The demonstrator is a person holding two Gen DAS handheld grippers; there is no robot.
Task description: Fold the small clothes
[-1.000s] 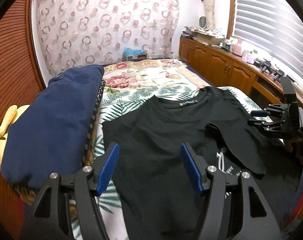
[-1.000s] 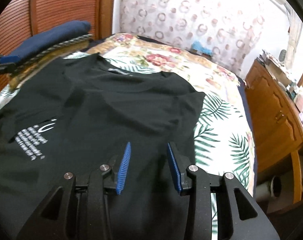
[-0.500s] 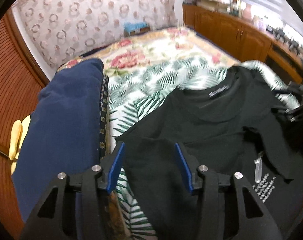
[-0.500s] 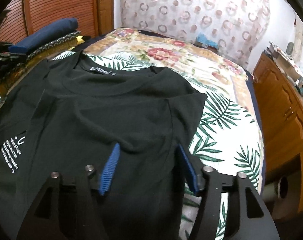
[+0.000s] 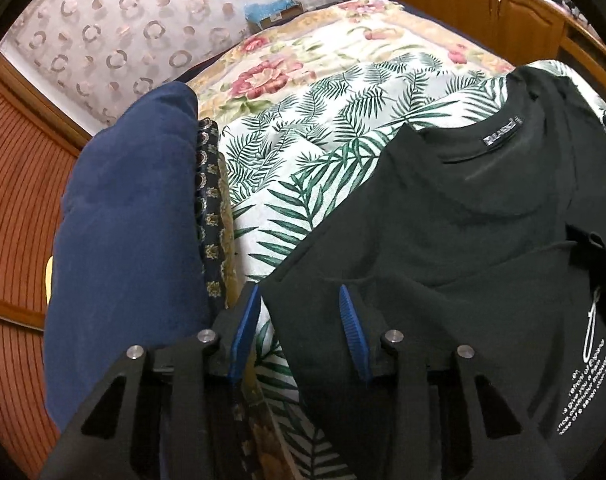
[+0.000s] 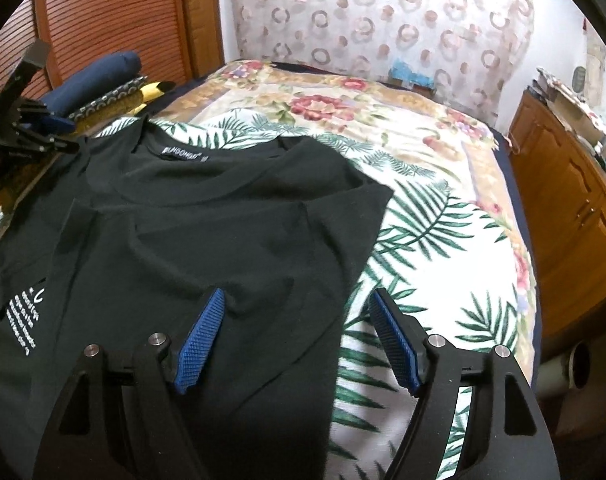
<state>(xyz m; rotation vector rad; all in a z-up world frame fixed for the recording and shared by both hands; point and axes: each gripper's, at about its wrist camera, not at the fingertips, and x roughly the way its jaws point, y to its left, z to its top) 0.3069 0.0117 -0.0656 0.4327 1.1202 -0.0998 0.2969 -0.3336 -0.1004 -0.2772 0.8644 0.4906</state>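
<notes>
Left gripper, tilted steeply downward, is closing, the sleeve corner of the black T-shirt lying between its blue ribbed pads, not yet pinched. Right gripper is opening astride the shirt's opposite edge. Bare leaf-print bedspread extends beyond; a navy bundle lies alongside.

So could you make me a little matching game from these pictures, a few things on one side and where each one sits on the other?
Things:
1. black T-shirt
2. navy bundle
3. wooden cabinets
4. ring-patterned curtain

Places:
A. hanging at the far end of the bed
B. along the bed's right side in the right wrist view
C. spread on the leaf-print bedspread
D. beside the slatted wooden wall

Pairs: 1-C, 2-D, 3-B, 4-A
</notes>
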